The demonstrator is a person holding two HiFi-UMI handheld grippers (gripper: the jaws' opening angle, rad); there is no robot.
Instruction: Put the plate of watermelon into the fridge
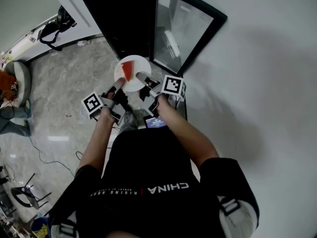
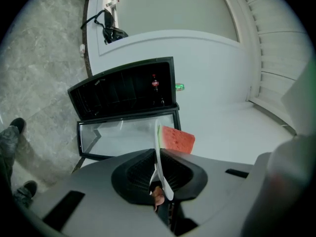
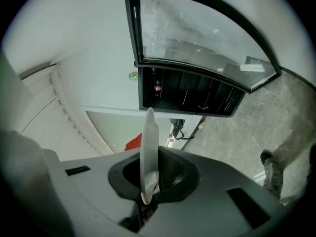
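A white plate [image 1: 132, 73] with a red watermelon slice [image 1: 128, 70] is held in the air in front of a small black fridge [image 1: 124, 16]. The fridge's glass door [image 1: 178, 29] stands open to the right. My left gripper [image 1: 118, 86] is shut on the plate's left rim, and my right gripper [image 1: 142, 79] is shut on its right rim. The left gripper view has the plate [image 2: 159, 152] edge-on with the watermelon slice [image 2: 177, 139] beside it. From the right gripper view the plate [image 3: 148, 152] is edge-on too, with the open fridge [image 3: 190, 95] beyond.
A white wall [image 1: 257, 73] runs along the right of the fridge. Grey marble floor [image 1: 59, 103] spreads to the left with cables and a black bag [image 1: 54, 29]. Another person's feet [image 2: 15, 132] stand on the floor nearby.
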